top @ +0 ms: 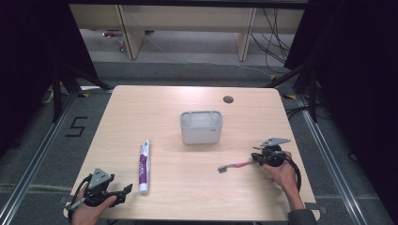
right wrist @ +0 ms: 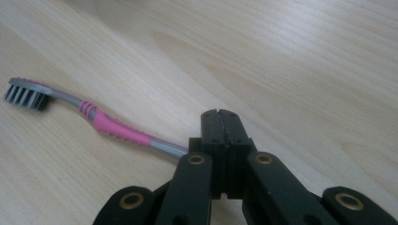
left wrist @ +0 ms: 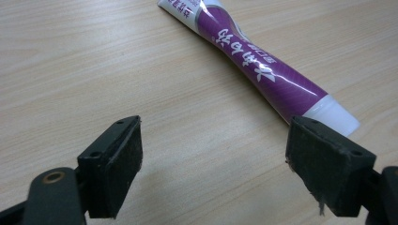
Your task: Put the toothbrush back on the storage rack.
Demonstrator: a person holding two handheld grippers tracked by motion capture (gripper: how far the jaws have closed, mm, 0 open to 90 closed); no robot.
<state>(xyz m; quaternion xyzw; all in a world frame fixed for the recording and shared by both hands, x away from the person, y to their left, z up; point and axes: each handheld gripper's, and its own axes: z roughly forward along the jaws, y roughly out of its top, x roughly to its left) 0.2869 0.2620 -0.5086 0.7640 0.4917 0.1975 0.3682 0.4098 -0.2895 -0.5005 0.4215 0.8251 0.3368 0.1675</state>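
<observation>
A pink and grey toothbrush [top: 233, 165] [right wrist: 112, 126] lies almost level at the table's right, bristle head pointing left. My right gripper [top: 256, 159] [right wrist: 220, 117] is shut, and the end of the toothbrush's handle runs into its closed jaws. A purple and white toothpaste tube [top: 144, 164] [left wrist: 263, 70] lies flat at the front left, cap end toward me. My left gripper [top: 124, 191] [left wrist: 211, 159] rests low near the front left edge, open, with bare table between its jaws. The tube's white cap sits just beyond its right jaw, and I cannot tell whether they touch.
A grey holder cup [top: 201, 127] with compartments stands upright at the table's middle, behind both objects. A round cable hole [top: 228, 99] sits near the far edge. Bare wood lies between tube and toothbrush. Dark curtains and floor rails flank the table [top: 141, 108].
</observation>
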